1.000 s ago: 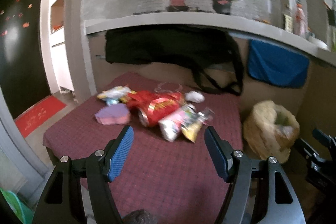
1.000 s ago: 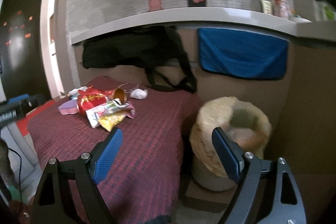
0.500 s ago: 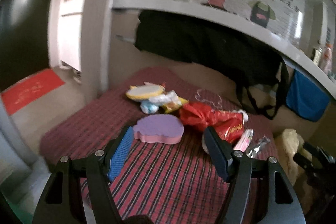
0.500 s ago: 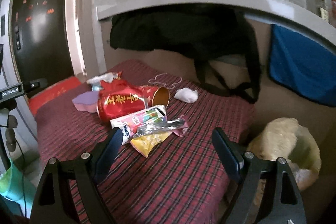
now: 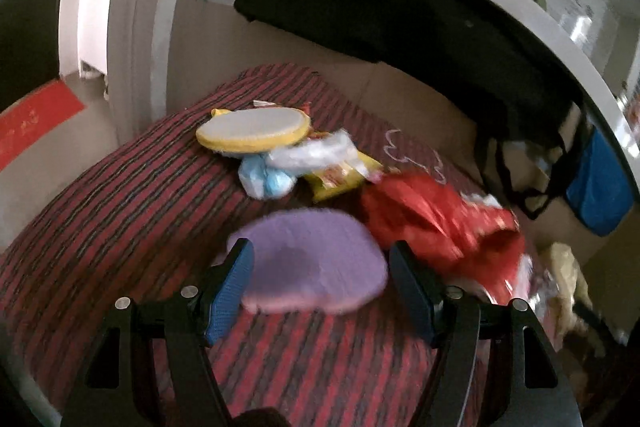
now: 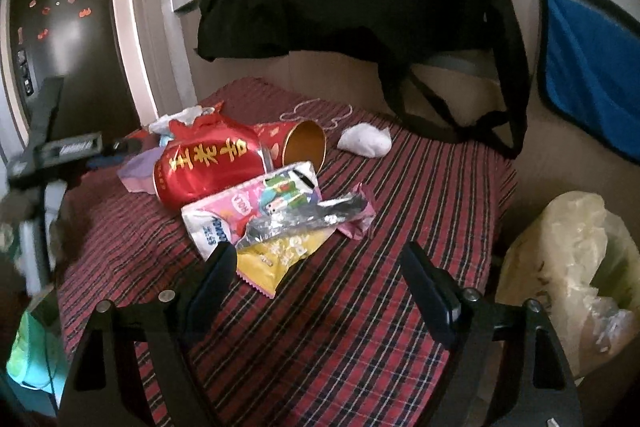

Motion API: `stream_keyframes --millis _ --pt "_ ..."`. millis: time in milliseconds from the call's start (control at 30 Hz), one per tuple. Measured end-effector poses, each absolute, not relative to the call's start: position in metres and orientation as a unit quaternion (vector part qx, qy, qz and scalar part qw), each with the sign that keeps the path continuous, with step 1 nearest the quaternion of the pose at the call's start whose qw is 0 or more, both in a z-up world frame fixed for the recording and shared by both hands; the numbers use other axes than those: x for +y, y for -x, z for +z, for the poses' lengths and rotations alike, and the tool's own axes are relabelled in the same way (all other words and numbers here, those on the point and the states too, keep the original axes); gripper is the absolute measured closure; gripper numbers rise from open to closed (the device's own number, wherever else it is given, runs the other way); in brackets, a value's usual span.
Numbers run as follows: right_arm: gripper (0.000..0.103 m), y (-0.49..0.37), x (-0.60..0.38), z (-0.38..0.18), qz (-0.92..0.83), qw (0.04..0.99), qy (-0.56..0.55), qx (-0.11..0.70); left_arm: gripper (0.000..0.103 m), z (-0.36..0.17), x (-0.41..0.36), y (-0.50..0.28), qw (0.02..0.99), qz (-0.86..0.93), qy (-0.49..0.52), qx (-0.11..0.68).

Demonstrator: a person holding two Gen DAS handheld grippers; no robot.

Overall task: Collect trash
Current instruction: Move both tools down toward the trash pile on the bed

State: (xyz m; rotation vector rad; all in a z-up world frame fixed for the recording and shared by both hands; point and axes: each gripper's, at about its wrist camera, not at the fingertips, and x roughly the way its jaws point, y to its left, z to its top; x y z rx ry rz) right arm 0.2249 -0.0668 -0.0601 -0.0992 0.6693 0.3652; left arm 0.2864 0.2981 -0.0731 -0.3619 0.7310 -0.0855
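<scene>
The left gripper (image 5: 320, 277) has its fingers spread wide to either side of the purple sponge (image 5: 316, 263), which lies on the plaid tablecloth (image 6: 360, 327) just beside the red can (image 6: 208, 165); the view is blurred, so a hasty close could clip the can and roll it off the pile. The right gripper (image 6: 316, 287), fingers also apart and empty, hangs near the yellow wrapper (image 6: 280, 255) and silver wrapper (image 6: 308, 217); thin, slick film could slip free before reaching the lined bin (image 6: 568, 275) beside the table.
</scene>
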Motion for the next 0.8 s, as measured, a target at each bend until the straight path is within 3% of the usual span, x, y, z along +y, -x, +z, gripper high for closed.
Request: stream_keyframes --millis 300,500,800 --pt "0.023 -0.221 -0.059 -0.072 0.197 0.916 0.062 0.343 0.033 -0.109 0.339 -0.331 0.871 -0.092 0.244 0.416" --pt "0.023 -0.224 -0.053 -0.069 0.198 0.917 0.067 0.341 0.033 -0.110 0.318 -0.292 0.883 -0.117 0.184 0.415" --pt "0.026 -0.243 -0.053 -0.076 0.194 0.905 0.018 0.379 0.033 -0.111 0.286 -0.224 0.879 -0.156 0.198 0.406"
